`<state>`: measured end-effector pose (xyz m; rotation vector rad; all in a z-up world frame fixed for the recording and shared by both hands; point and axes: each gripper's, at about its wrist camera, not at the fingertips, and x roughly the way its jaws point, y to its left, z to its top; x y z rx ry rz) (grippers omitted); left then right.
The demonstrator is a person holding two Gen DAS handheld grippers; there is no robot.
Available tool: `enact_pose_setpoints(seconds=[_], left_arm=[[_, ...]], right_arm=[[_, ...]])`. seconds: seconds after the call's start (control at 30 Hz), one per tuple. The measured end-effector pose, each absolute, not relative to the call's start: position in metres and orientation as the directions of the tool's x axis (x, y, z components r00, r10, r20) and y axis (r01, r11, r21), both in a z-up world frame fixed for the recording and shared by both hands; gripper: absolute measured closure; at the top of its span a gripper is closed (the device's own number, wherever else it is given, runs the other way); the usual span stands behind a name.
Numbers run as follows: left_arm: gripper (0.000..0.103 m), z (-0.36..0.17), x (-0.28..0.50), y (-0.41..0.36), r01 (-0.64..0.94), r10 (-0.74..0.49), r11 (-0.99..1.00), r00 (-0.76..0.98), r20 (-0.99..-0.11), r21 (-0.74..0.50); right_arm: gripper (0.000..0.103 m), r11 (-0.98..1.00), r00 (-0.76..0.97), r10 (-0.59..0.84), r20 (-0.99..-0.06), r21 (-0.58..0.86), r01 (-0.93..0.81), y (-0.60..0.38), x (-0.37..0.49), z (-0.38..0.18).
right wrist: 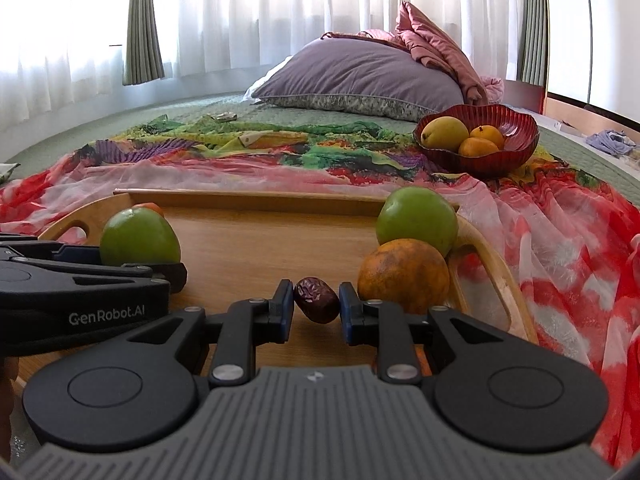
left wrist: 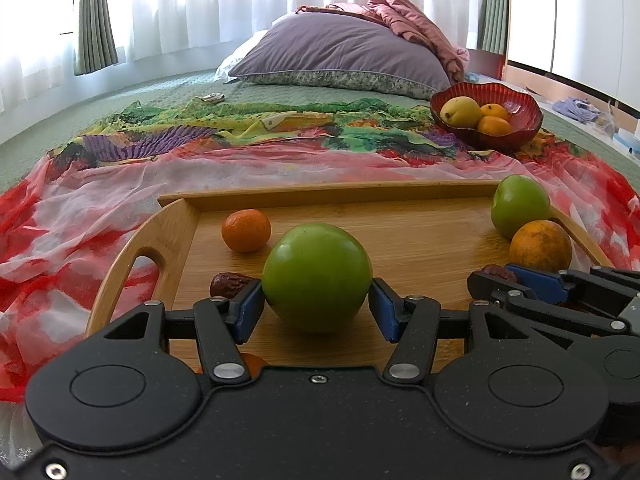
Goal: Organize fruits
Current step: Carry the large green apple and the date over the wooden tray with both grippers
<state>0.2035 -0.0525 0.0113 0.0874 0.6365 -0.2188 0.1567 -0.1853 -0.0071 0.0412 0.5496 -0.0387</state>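
Observation:
A wooden tray point(left wrist: 408, 240) lies on the bed with fruit on it. My left gripper point(left wrist: 316, 304) has its blue pads against both sides of a green apple point(left wrist: 317, 276) that rests on the tray. My right gripper point(right wrist: 314, 306) has its pads on both sides of a dark red date point(right wrist: 316, 299), which also rests on the tray. A second date point(left wrist: 228, 283), a small orange point(left wrist: 246, 230), a second green apple point(right wrist: 416, 220) and a large orange point(right wrist: 403, 274) lie on the tray too. A red bowl point(right wrist: 516, 148) beyond it holds a yellow fruit and two oranges.
A colourful scarf point(left wrist: 240, 148) covers the green bedspread under the tray and bowl. A purple pillow point(left wrist: 340, 50) and a pink quilt point(left wrist: 416, 20) lie at the head of the bed. White curtains hang behind.

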Motion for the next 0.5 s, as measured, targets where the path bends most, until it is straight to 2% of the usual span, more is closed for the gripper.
enact_pose_setpoints(seconds=[0.5], left_arm=[[0.048, 0.0113, 0.204, -0.0521, 0.229, -0.18, 0.973, 0.781, -0.598, 0.007]], right_arm=[[0.075, 0.999, 0.839, -0.039, -0.542, 0.0, 0.047, -0.1812, 0.1599, -0.008]])
